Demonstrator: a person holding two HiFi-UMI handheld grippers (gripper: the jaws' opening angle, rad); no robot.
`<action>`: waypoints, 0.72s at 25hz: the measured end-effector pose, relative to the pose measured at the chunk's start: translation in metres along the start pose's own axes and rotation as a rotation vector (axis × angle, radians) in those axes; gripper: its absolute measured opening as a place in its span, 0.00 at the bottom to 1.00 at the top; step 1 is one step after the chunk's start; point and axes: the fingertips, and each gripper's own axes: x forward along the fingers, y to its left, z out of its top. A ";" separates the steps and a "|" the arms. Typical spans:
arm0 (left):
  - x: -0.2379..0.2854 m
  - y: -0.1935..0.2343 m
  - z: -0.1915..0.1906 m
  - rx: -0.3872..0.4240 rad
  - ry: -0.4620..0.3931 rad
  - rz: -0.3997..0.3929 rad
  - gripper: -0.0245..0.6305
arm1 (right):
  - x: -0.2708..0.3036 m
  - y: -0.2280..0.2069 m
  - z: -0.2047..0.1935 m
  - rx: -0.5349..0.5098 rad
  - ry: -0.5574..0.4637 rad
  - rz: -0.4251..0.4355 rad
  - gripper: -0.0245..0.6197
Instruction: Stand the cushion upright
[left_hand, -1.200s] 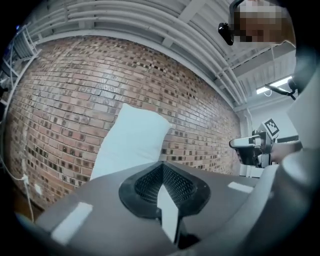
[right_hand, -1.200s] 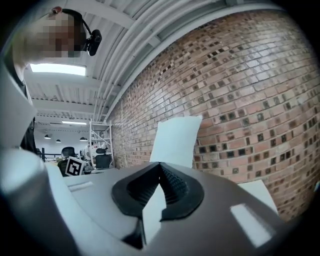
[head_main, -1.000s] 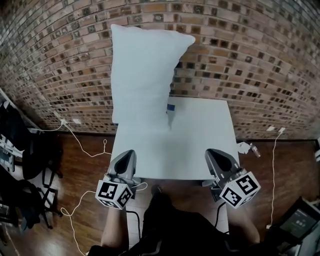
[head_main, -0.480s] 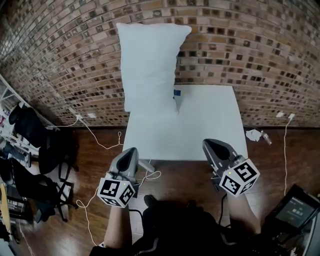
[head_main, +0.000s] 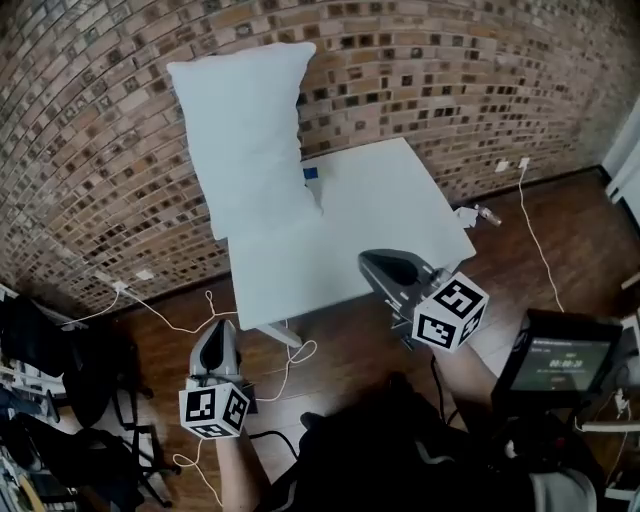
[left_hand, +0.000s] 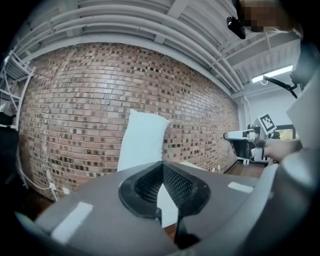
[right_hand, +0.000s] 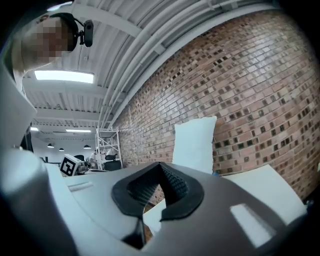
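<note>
We've backed away from the table (head_main: 385, 205) since the earlier frame. The left gripper (head_main: 220, 330) is now over the floor and the right gripper (head_main: 370, 260) is near the front edge, both clenched on nothing. The cushion (head_main: 245, 130) stands upright at the far-left corner, apparently propped on the wall (head_main: 450, 90).

White table (head_main: 380, 215) stood on wooden floor (head_main: 340, 345), against brick wall (head_main: 450, 90); small blue item (head_main: 310, 173) lay at its far edge.
</note>
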 end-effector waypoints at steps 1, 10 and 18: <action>-0.006 0.008 0.000 0.001 -0.004 -0.019 0.04 | 0.003 0.008 -0.002 -0.010 0.007 -0.021 0.05; -0.041 0.049 0.017 -0.029 -0.041 -0.075 0.04 | 0.024 0.055 -0.004 -0.040 0.027 -0.107 0.05; -0.040 0.041 0.007 -0.071 -0.055 -0.076 0.04 | 0.017 0.051 -0.004 -0.051 0.057 -0.119 0.05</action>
